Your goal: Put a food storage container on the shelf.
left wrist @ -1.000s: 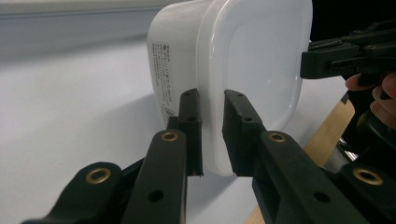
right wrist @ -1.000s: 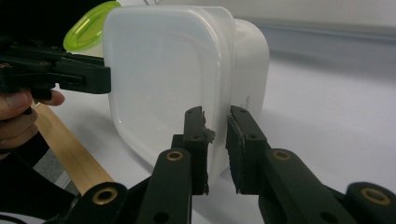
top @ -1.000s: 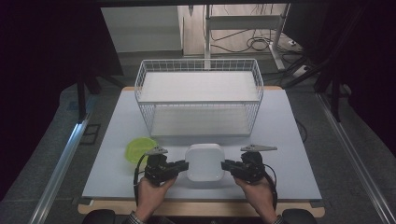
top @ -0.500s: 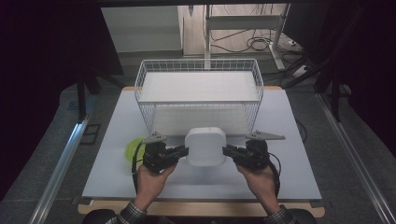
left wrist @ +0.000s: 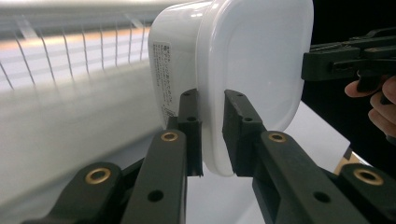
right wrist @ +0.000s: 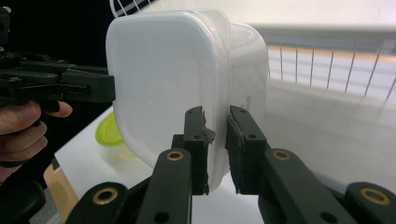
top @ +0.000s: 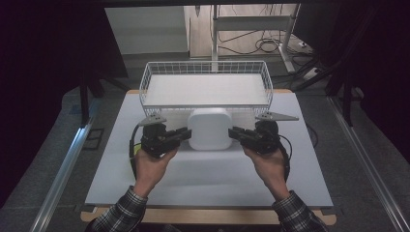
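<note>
High view: a white lidded container is held off the table between two hand-held grippers, just in front of the wire basket. The left gripper clamps the container's left edge; the right gripper clamps its right edge — both point inward toward each other, with the container between them.

Left gripper view: the black jaws are closed on the container's rim where lid meets body, one pad on each face; the other gripper grips the far edge.

Right gripper view: the jaws likewise pinch the rim of the container. Beyond it — lower, on the table — lies a yellow-green lid.
</note>
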`<state>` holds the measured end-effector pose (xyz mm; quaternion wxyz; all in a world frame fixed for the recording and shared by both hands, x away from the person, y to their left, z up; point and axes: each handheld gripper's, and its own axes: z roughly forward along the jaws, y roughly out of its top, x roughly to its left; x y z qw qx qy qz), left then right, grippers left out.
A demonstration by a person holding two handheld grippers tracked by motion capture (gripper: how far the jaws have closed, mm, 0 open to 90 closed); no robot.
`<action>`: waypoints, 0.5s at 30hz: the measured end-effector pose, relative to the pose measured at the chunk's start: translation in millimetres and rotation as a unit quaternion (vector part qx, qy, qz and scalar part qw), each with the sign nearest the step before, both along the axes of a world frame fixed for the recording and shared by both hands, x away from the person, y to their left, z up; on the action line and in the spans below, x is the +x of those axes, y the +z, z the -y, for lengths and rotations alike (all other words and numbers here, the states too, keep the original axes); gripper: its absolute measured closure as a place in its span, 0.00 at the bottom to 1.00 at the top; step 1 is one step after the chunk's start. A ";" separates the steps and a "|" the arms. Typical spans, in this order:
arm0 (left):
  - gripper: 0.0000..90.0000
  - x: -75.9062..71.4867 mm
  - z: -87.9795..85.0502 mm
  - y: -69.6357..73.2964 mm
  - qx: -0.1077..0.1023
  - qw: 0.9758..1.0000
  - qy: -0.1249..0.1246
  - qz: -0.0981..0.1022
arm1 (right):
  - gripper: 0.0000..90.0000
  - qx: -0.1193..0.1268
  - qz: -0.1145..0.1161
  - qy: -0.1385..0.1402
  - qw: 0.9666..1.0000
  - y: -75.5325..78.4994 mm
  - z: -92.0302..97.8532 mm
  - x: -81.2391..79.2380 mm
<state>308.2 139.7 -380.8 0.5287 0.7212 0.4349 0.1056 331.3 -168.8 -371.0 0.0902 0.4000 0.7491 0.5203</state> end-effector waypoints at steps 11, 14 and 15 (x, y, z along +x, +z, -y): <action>0.87 20.2 -7.7 32.8 -0.003 1.000 0.015 0.017 | 0.87 0.005 0.017 0.002 1.000 34.8 -10.9 24.9; 0.87 26.4 -8.8 40.4 0.000 1.000 0.017 0.022 | 0.87 0.002 0.025 -0.002 1.000 42.2 -13.1 30.1; 0.87 28.2 -9.0 43.2 0.000 1.000 0.018 0.022 | 0.87 0.002 0.026 -0.003 1.000 44.9 -13.9 31.6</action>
